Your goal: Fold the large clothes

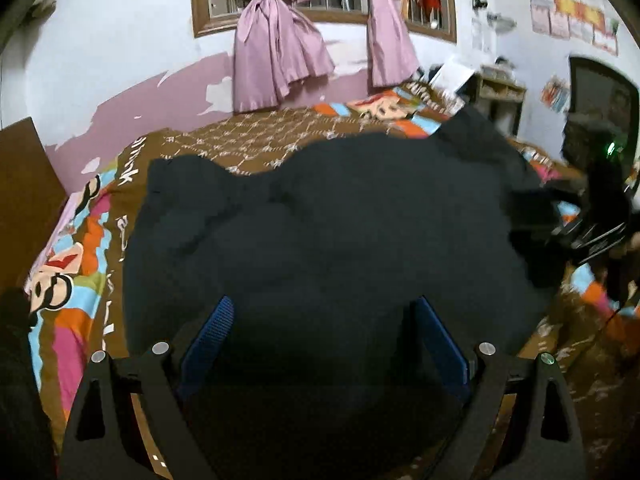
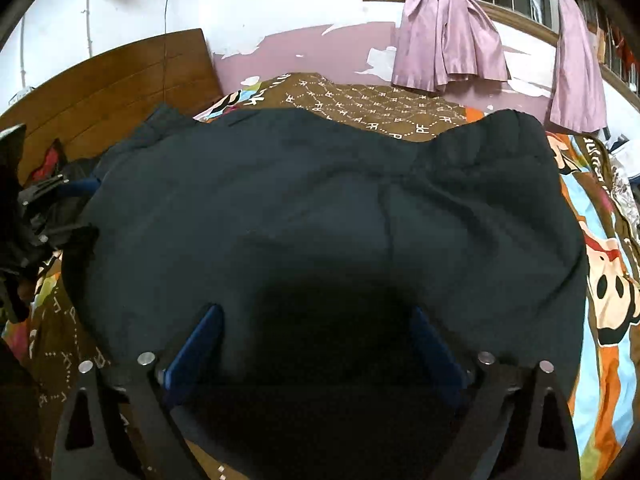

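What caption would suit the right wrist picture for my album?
Open right gripper poised over a large dark navy garment spread on a brown patterned bedspread.

Patterned bedspread (image 1: 256, 140), pink curtains (image 1: 280, 52), wooden headboard (image 2: 120, 84).

A bed (image 2: 608, 320) under a brown cartoon-print cover; a dark garment (image 2: 320, 208) lies spread across it.

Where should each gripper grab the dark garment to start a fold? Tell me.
Grip the near hem of the dark garment, coming low from the near side. It lies spread on the bedspread, its near edge under the open left gripper and right gripper.
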